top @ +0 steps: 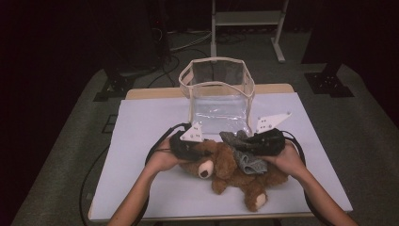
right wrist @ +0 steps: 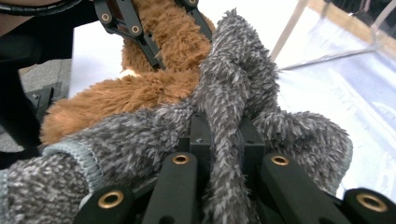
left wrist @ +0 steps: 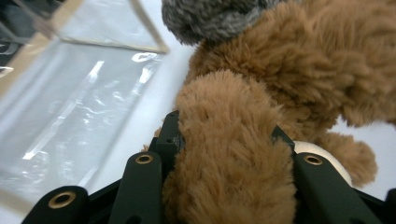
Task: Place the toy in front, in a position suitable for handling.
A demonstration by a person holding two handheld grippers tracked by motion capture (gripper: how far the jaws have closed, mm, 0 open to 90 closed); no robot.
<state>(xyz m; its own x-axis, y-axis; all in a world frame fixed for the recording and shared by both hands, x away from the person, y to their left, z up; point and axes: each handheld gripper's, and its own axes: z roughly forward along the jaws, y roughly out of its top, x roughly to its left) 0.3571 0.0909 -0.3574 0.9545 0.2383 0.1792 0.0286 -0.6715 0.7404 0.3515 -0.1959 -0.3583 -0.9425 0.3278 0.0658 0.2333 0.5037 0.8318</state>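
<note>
A brown teddy bear (top: 226,165) lies on the white table (top: 141,136) near its front edge. A fuzzy grey knitted garment (top: 248,159) is partly on the bear's body. My left gripper (top: 201,148) is shut on a brown furry limb of the bear (left wrist: 229,186), which bulges between the jaws of the left gripper (left wrist: 225,133). My right gripper (top: 243,142) is shut on a fold of the grey garment (right wrist: 140,144), pinched tight in the right gripper (right wrist: 225,130). In the right gripper view the left gripper (right wrist: 182,46) clamps the bear (right wrist: 135,93) just beyond the garment.
A clear plastic bag (top: 216,89) with beige trim stands open just behind the bear, also seen as the bag (left wrist: 70,93) and the bag (right wrist: 336,79). Bare white tabletop lies to both sides. Cables trail off the table's left and right. A metal stand (top: 247,21) is on the floor behind.
</note>
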